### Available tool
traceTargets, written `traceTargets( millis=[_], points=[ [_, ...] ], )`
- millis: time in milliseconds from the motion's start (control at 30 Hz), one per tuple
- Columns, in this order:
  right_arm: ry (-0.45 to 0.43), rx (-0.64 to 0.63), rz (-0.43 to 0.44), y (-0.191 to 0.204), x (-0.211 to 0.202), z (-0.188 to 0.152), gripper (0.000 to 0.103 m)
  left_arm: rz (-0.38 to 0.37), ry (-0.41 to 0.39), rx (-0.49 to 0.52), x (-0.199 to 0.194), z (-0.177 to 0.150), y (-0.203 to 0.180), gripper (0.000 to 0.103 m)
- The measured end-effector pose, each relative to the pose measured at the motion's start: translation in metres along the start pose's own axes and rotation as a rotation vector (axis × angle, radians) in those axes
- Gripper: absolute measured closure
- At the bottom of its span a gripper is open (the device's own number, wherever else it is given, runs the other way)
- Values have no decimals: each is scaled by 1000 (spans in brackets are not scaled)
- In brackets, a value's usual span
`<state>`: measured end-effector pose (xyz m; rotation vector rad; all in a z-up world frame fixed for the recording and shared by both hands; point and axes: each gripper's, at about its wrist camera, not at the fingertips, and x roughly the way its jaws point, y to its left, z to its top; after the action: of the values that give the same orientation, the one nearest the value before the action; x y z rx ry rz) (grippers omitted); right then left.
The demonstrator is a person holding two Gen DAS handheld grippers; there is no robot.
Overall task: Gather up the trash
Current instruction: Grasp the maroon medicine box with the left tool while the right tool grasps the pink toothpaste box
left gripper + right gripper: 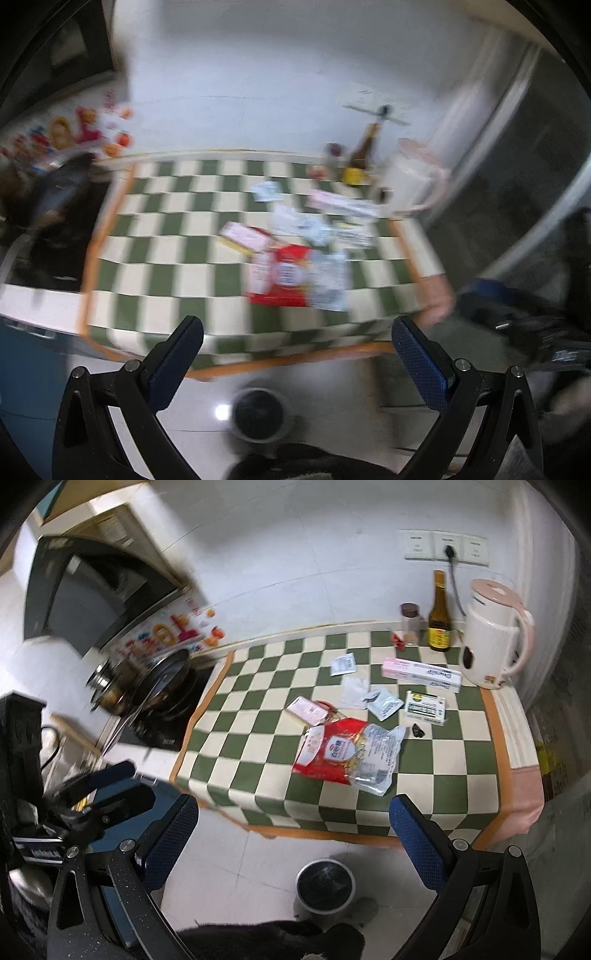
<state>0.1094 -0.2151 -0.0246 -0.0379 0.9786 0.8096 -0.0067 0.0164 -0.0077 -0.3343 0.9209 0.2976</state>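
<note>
Trash lies on a green-and-cream checked counter mat (258, 746): a large red and clear plastic bag (347, 753), a pink flat packet (306, 709), small white sachets (382, 701), a green-white box (424, 707) and a long pink-white box (421, 674). A round bin (325, 886) stands on the floor below the counter; it also shows in the left wrist view (258, 413). My right gripper (293, 834) is open and empty, in front of the counter edge. My left gripper (297, 356) is open and empty too; that view is blurred. The red bag (284, 275) shows there.
A white-pink kettle (495, 638), a dark sauce bottle (439, 616) and a small jar (410, 624) stand at the counter's back right. A stove with a pan (162, 679) is at the left. The left gripper's body (96, 794) shows at the right wrist view's left.
</note>
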Motion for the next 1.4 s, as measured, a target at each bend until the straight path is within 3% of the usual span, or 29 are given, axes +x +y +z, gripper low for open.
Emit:
traceTargets(
  millis=[100,167,233,400,433,500,667,733,867,933,1067,1133,1233,1300,1400],
  points=[
    [-59,32,-121,-6,5,-1,0,200,-21,53,22,7,1,0],
    [-76,31,-231,-13,16,7,0,275,-11,51,46,15,8,0],
    [-62,8,-316,-28,36,24,0,315,25,11,75,26,16,0],
    [33,-29,-444,-75,107,73,3,325,165,-180,156,54,45,0],
    [51,-42,-445,-82,122,84,7,332,194,-226,174,59,50,0],
    [120,-74,-436,-104,170,108,25,349,269,-329,218,67,60,0],
    [264,-156,-411,-149,281,159,25,326,424,-594,310,71,82,0],
    [321,-203,-393,-166,327,180,25,309,455,-685,338,72,88,0],
    [411,-350,-441,-183,404,211,24,305,481,-809,377,78,97,3],
    [468,-441,-465,-188,438,222,24,314,479,-834,388,82,96,7],
    [591,-511,-437,-202,481,233,24,317,482,-837,397,86,88,43],
    [661,-485,-393,-212,498,235,24,327,471,-832,394,86,84,43],
    [666,-438,-361,-219,506,240,29,352,455,-768,388,89,76,44],
    [655,-317,-313,-224,507,247,36,386,456,-690,384,94,69,44],
    [655,-108,-176,-231,508,258,38,413,466,-623,378,96,65,42]
  ],
)
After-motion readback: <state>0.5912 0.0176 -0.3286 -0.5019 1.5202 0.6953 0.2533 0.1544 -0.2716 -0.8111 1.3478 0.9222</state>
